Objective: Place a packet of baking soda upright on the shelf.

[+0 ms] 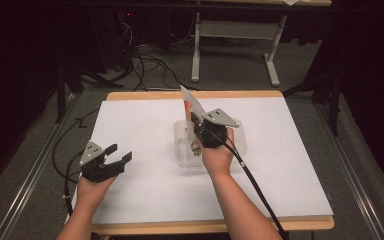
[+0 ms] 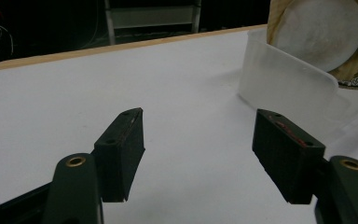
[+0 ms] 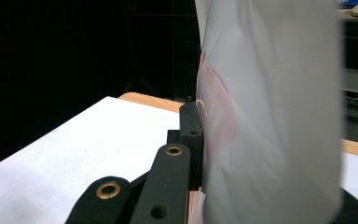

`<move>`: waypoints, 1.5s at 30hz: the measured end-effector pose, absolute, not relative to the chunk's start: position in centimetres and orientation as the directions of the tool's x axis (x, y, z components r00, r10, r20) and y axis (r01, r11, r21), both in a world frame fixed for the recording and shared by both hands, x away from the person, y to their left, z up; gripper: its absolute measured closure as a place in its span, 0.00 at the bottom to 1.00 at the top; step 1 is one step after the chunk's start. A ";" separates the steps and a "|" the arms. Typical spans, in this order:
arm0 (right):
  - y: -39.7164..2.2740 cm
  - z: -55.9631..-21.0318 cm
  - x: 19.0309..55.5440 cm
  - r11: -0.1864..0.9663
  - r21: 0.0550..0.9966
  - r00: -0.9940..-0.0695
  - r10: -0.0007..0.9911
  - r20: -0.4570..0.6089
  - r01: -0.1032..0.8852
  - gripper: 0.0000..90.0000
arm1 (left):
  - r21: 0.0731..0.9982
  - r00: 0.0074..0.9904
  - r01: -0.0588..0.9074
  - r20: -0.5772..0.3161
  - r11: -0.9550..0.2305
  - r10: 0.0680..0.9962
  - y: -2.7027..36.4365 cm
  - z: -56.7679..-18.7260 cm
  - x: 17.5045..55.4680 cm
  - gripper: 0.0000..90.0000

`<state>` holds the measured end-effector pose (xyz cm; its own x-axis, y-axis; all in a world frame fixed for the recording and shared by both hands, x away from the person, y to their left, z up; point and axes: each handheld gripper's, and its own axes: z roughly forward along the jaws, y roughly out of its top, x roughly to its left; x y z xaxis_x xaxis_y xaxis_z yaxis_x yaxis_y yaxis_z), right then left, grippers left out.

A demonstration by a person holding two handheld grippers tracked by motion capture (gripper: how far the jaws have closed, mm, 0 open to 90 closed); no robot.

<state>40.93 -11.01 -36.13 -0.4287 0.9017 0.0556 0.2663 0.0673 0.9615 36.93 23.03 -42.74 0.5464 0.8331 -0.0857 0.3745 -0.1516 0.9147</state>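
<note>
high view: the left gripper hovers over bare white table cover near the left edge, jaws spread, open room all round it. the right gripper pinches a thin, crinkly white packet with red print, held upright over a frosted plastic tub at the table's middle. grey carpet and cables lie beyond.

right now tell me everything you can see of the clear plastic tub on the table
The clear plastic tub is a frosted, translucent container with rounded corners and low walls, open on top, standing flat on the white table near its middle. The right hand-held gripper hovers over it, clamping a thin whitish packet. The left hand-held gripper sits apart, open.
</note>
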 end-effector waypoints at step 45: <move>-10.7 -41.5 39.1 0.073 0.952 -0.456 0.887 0.074 0.296 1.00 | 0.910 0.547 0.381 -0.079 -0.164 0.833 22.8 -42.8 36.8 0.38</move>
